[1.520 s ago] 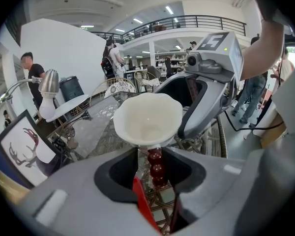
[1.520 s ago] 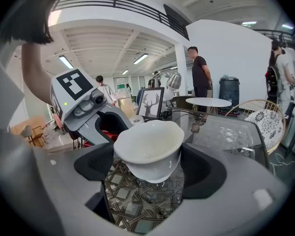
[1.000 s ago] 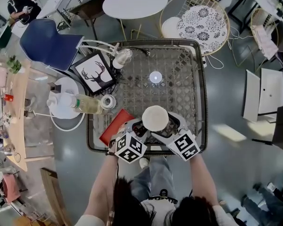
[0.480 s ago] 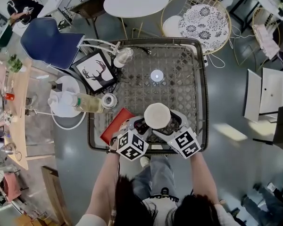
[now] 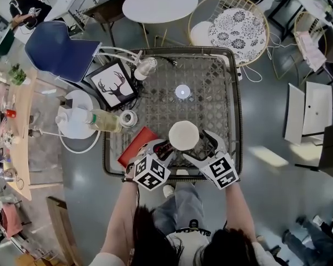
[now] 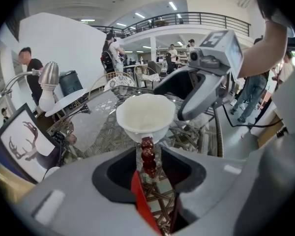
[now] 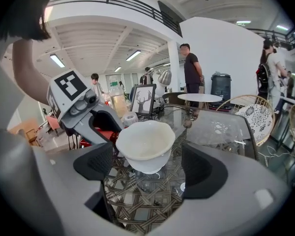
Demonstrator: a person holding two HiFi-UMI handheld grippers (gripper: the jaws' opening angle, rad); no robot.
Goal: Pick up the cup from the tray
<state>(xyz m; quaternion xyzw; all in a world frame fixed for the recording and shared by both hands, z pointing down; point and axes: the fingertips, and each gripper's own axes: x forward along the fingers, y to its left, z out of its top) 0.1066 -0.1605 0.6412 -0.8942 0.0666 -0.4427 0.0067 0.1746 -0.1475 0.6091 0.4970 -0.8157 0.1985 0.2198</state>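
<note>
A white cup (image 5: 183, 136) hangs just above the glass top of the wicker table (image 5: 237, 110), right of a red tray (image 5: 134, 147). My left gripper (image 5: 166, 147) is shut on the cup's dark red beaded handle (image 6: 147, 156), with the cup's bowl (image 6: 145, 118) just past the jaws. In the right gripper view the cup (image 7: 145, 145) sits between the wide-apart jaws of my right gripper (image 7: 146, 163), untouched by them. That right gripper (image 5: 201, 147) stands open at the cup's right side. The left gripper (image 7: 81, 107) shows beyond the cup.
On the table's left stand a framed deer picture (image 5: 112, 86), a lying bottle (image 5: 102, 122), a tape roll (image 5: 127, 119) and a desk lamp (image 5: 144, 67). A small round glass object (image 5: 182, 91) sits mid-table. A white round table (image 5: 160, 3) and a wicker chair (image 5: 236, 26) stand behind.
The right gripper has drawn slightly back and to the right, away from the cup. The left gripper keeps hold of the handle, and the cup has barely shifted.
</note>
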